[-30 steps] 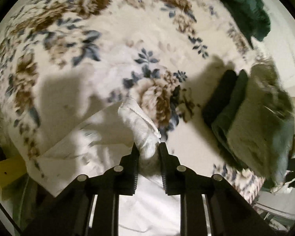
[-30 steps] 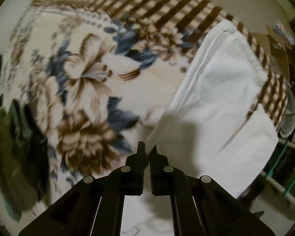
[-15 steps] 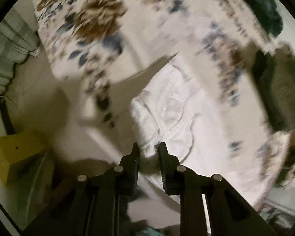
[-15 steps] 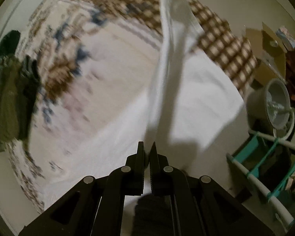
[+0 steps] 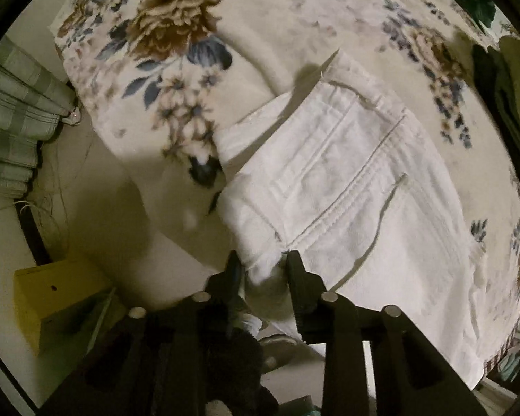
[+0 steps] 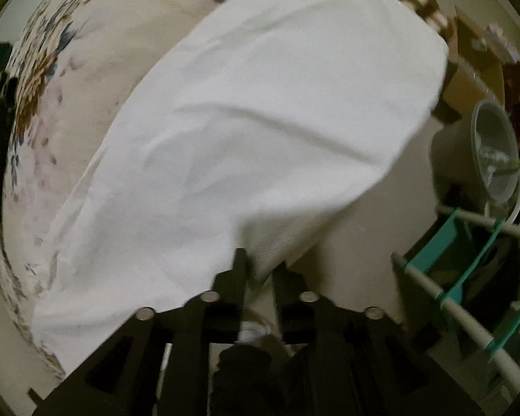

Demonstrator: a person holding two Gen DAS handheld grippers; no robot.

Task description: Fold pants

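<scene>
Left wrist view: left gripper (image 5: pixel 261 263) with jaws parted somewhat and a bunched white edge of the pants (image 5: pixel 346 187) between them, fingertips against the cloth on both sides; pinched tight or merely cradled, cannot tell. Pants spread over the floral blanket (image 5: pixel 176 52), pocket seams up, lower end cut off behind the fingers. Dark clothes (image 5: pixel 506 111) beyond the pants' far side, half out of frame. Yellow box (image 5: pixel 48 298) below the blanket edge.

Right wrist view: right gripper (image 6: pixel 258 268) likewise slightly apart around a hanging fold of pants (image 6: pixel 260 121), grip uncertain. Blurred; pants hiding most of the blanket. Grey bucket (image 6: pixel 482 152) off beside the pants
</scene>
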